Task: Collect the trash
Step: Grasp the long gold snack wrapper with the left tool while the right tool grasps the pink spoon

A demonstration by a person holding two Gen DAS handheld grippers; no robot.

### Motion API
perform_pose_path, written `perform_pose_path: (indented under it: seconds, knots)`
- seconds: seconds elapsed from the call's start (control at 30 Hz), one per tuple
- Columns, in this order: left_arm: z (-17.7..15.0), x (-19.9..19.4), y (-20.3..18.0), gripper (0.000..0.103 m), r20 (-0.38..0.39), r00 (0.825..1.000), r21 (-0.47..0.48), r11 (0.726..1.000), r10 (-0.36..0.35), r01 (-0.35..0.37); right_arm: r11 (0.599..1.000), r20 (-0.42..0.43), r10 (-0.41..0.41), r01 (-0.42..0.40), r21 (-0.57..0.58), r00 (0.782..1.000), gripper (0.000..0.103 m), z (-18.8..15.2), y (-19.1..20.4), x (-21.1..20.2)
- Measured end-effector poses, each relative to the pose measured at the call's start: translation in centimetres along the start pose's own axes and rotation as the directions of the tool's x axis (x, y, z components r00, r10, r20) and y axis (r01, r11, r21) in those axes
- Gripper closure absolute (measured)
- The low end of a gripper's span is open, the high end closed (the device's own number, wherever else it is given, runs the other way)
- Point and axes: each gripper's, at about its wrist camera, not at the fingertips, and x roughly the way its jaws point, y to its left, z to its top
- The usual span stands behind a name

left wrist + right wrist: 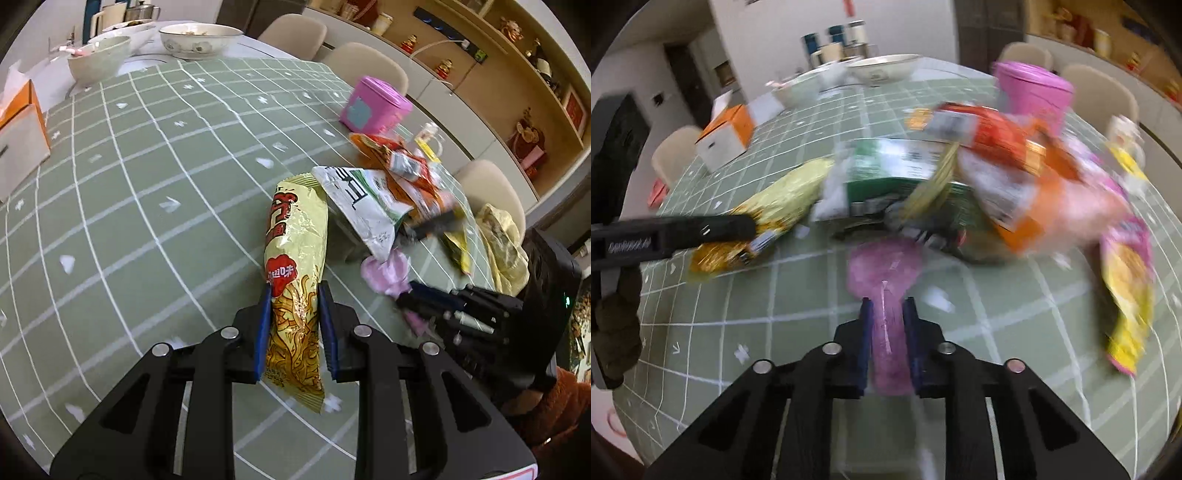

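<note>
Green checked cloth is covering the surface. Left hand-held gripper is clamping a yellow noodle wrapper; right hand-held gripper is pinching a pink wrapper. Beside the noodle wrapper, a heap of wrappers is lying uncollected; collection is judged barely begun.

1. I get even, soft indoor light with faint shadows.
2. My left view is sharp; the green tablecloth bends near the dark rim.
3. My right view smears the wrapper pile.
</note>
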Motion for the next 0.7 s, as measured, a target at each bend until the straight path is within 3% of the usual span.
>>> perform_pose_path:
  seconds: [0.13,0.27,0.37,0.47,0.7]
  knots:
    - [-1.4,0.5,-2.3,0.08,-0.031,0.998,0.021,0.998,-0.062,0.063,0.991,0.003,-0.075,0.074,0.115,0.997,0.087,-3.0,-3.8,-2.9]
    - [-2.7,1.9,-5.1,0.077,-0.081,0.992,0.082,0.991,-0.097,0.103,0.986,-0.003,-0.084,0.084,0.146,0.996,0.086,-5.1,-5.5,-4.6]
    - [-2.8,2.5,-5.9,0.074,-0.088,0.993,0.104,0.99,-0.084,0.093,0.986,0.008,-0.097,0.095,0.137,0.995,0.061,-5.5,-5.9,-5.0]
    - [-2.6,2.3,-5.7,0.068,-0.08,0.994,0.092,0.993,-0.07,0.077,0.989,0.026,-0.077,0.073,0.128,0.997,0.059,-5.1,-6.0,-4.7]
    - [-2.5,1.7,-5.6,0.061,-0.075,0.997,0.101,0.994,-0.026,0.034,0.989,0.008,-0.144,0.143,0.033,0.99,0.06,-3.2,-5.1,-2.4]
